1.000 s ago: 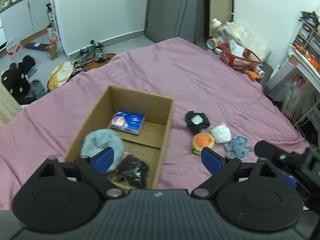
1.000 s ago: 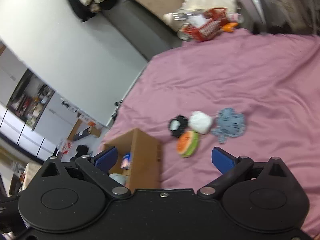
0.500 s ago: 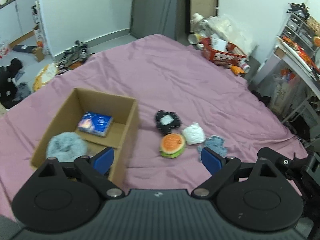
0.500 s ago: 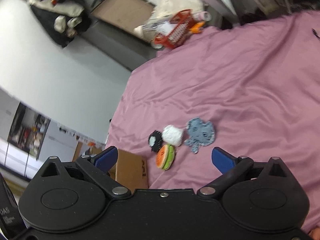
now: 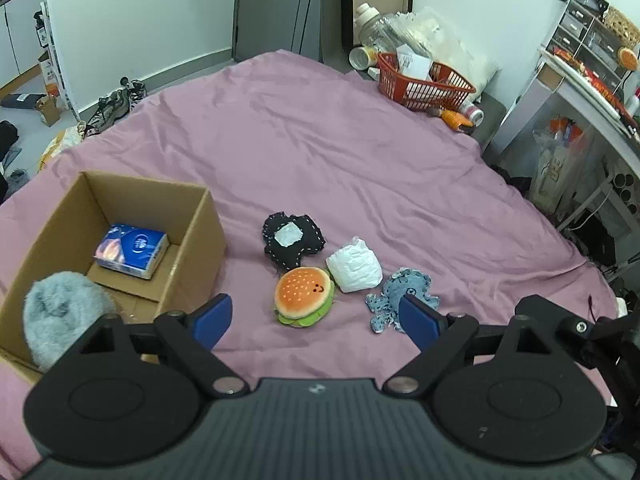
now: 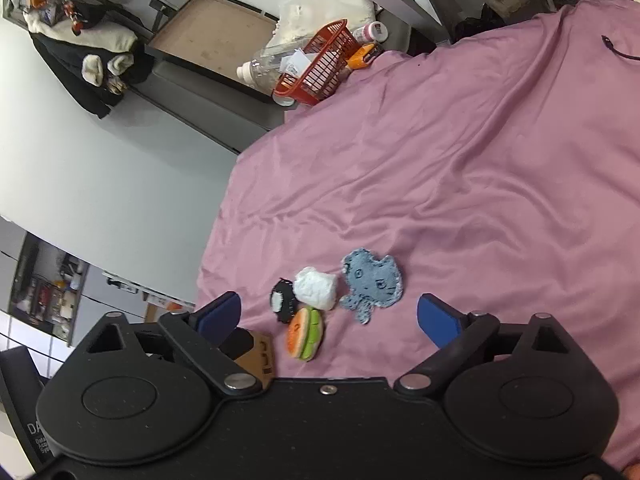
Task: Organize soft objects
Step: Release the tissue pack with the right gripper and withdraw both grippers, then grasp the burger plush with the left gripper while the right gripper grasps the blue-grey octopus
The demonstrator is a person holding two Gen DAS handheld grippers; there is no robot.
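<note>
left wrist view: the left claw hangs above a bed draped in a rumpled mauve sheet, its blue-tipped jaws spread wide and holding nothing. four soft things lie bunched together on the sheet just ahead: a round plush hamburger with an orange bun and green felt lettuce, a crumpled white soft bundle, a black stitched fabric piece with a white patch and a flat blue-grey fabric octopus. the burger sits almost midway between the spread jaws, so it looks the likeliest next pick. to the left stands an open brown cardboard box, apparently the collecting place: inside rest a blue-wrapped pack of tissues and a fluffy grey ball against the near wall. the cluster lies near the box's right wall, a short carry away. a red plastic basket of oddments sits at the bed's far corner, apart from the job.

right wrist view: the right claw is tilted, its jaws likewise parted and empty, looking across the same sheet. burger, white bundle, black piece and octopus sit between its tips, none gripped. only a corner of the box shows behind the left finger. the red basket marks the far edge.
</note>
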